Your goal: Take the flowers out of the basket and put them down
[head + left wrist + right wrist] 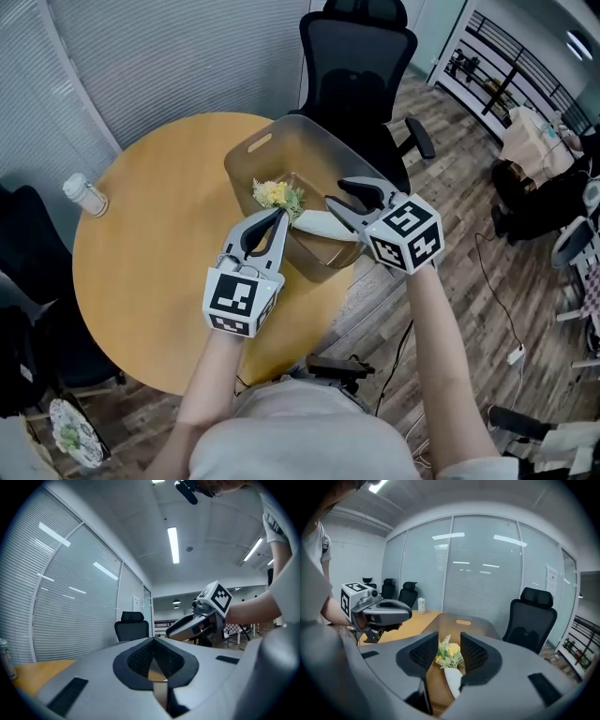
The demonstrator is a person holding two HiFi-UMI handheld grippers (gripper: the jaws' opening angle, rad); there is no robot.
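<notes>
A small bouquet of yellow flowers [277, 195] with green leaves and a white wrap lies inside a brown see-through basket [248, 150] at the right edge of the round wooden table [150, 272]. My left gripper [280, 216] is shut with nothing in it, its tips just over the basket's near side beside the blooms. My right gripper [336, 193] hovers open above the wrap. In the right gripper view the flowers [449, 652] show through the gap of the open right gripper [449, 641], and the pads do not touch them. The left gripper view shows the left gripper [154, 641] with its jaws together.
A white bottle [85, 195] stands at the table's far left. A black office chair [361, 56] is right behind the basket. Cables and a plug lie on the wooden floor at the right. Another dark chair [28, 244] stands left of the table.
</notes>
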